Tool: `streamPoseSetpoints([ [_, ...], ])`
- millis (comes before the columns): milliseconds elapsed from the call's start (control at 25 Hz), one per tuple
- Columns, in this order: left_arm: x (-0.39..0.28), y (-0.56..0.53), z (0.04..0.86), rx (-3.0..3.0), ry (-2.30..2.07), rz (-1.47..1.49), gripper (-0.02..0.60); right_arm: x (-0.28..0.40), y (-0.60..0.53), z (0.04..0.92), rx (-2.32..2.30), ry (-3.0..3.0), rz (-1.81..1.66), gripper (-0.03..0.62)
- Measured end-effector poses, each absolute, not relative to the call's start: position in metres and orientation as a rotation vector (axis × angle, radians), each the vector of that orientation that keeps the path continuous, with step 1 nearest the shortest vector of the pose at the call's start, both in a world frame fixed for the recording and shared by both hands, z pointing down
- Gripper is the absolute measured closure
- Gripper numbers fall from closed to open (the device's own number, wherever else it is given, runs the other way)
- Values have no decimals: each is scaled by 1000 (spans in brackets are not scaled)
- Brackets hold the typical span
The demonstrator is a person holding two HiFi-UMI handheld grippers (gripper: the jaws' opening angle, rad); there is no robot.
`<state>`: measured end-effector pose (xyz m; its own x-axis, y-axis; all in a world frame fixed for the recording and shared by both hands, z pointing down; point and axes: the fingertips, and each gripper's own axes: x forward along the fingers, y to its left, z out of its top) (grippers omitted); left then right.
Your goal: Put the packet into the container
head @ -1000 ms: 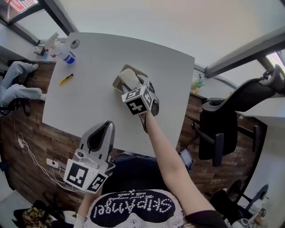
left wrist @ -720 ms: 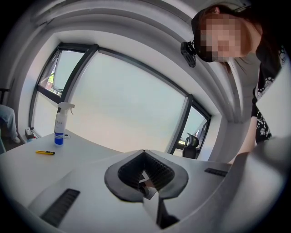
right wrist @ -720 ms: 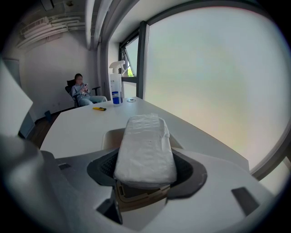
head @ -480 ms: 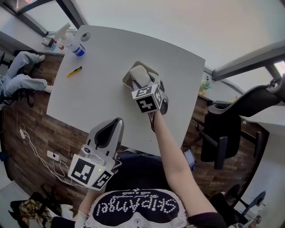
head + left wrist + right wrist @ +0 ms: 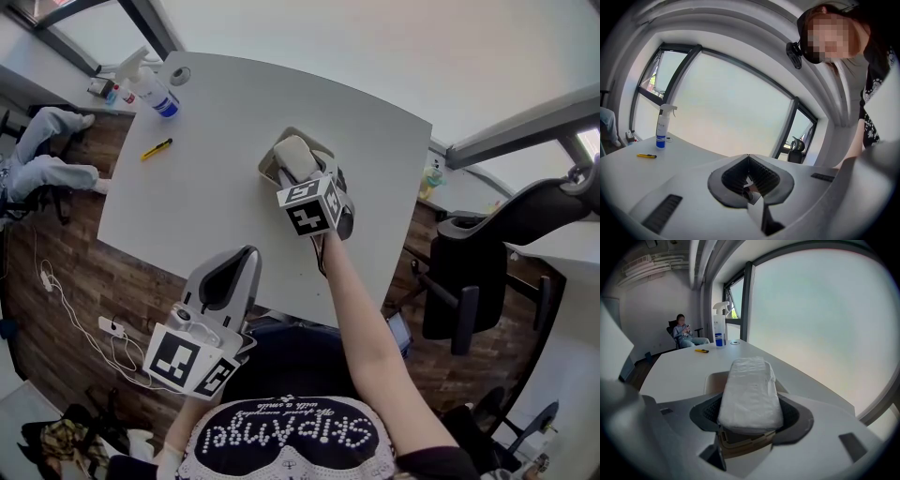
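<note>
"Where's the packet (image 5: 750,390)?"
"Pinched in the right gripper (image 5: 750,420), jaws tight on its near end. The rest reaches out over the beige container (image 5: 270,169) on the table (image 5: 206,122)."
"And the left gripper (image 5: 749,174)?"
"Jaws pressed together on nothing, at the table's near edge, well apart from the container"

Probably an office: swivel chair (image 5: 461,274) (black), white table (image 5: 216,178), wide windows (image 5: 815,319).
</note>
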<state>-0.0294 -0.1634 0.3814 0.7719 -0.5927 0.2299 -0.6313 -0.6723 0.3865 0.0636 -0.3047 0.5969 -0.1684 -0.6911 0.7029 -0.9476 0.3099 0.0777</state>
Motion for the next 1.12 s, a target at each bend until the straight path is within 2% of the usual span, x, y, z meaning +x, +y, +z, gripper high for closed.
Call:
streamPoseSetpoints([
  [1120,-37,-157,374,2523,-963,71,574,76,-306,542,1630,-2109,568,312],
])
